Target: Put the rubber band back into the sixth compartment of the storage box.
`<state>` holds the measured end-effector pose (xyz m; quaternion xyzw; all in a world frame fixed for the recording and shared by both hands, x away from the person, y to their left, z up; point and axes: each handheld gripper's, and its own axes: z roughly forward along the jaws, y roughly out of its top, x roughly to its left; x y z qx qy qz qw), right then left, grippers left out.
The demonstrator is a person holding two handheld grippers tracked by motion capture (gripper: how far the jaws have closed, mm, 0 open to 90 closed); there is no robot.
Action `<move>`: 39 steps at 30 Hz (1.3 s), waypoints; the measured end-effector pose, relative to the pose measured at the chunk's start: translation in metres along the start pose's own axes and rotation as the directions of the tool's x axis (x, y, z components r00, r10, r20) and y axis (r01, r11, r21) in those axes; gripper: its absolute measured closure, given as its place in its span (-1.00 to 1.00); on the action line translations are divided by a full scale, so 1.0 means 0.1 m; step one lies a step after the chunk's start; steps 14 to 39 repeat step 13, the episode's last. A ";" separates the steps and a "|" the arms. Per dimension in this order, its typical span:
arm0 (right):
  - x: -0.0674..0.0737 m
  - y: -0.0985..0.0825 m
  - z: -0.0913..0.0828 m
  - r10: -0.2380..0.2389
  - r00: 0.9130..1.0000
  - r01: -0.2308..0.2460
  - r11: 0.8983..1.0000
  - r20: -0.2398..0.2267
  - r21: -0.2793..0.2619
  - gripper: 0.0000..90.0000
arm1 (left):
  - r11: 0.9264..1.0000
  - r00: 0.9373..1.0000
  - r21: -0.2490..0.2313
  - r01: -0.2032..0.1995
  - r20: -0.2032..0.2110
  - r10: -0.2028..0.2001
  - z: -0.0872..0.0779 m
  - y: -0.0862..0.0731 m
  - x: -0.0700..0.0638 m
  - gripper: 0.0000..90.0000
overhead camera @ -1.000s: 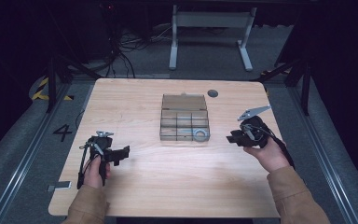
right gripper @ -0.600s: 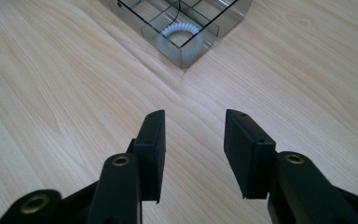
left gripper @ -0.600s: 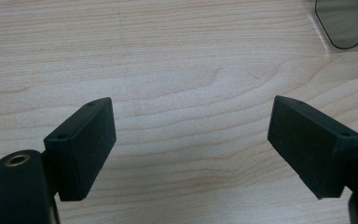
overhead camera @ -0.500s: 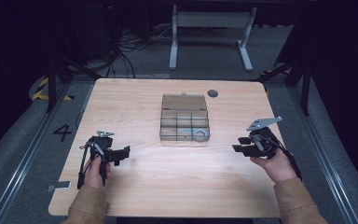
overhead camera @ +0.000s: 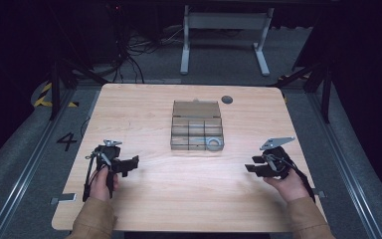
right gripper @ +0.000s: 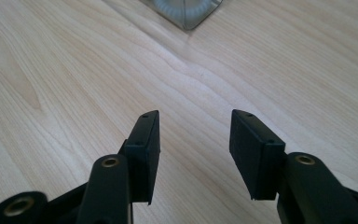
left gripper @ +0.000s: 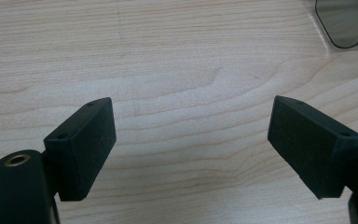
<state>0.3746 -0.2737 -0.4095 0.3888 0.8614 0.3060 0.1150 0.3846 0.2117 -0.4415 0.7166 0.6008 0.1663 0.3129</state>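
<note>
Wooden table (overhead camera: 189, 194) – both grippers' jaws apart, empty

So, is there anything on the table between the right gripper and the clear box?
Nothing visible. Bare table lies between the right gripper and the box; its open jaws hold nothing, and a box corner shows ahead.

It looked like a lab or recording studio: a pale wooden table (overhead camera: 144, 114) stood alone on grey carpet (overhead camera: 20, 164), ringed by dark curtains, with cables (overhead camera: 129, 55) trailing behind, a metal stand (overhead camera: 224, 22), hazard tape (overhead camera: 45, 94) and a floor-marked "4" (overhead camera: 66, 141).
</note>
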 end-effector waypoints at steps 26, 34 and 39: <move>0.06 -0.12 0.22 -0.032 0.999 0.032 0.999 -0.008 0.029 0.14 | 0.997 0.999 -0.062 -0.038 0.021 0.039 -0.05 -0.01 -0.05 -0.65; 0.06 -0.12 0.22 -0.032 0.999 0.032 0.999 -0.008 0.029 0.14 | 0.997 0.999 -0.062 -0.038 0.021 0.039 -0.05 -0.01 -0.05 -0.65; 0.06 -0.12 0.22 -0.032 0.999 0.032 0.999 -0.008 0.029 0.14 | 0.997 0.999 -0.062 -0.038 0.021 0.039 -0.05 -0.01 -0.05 -0.65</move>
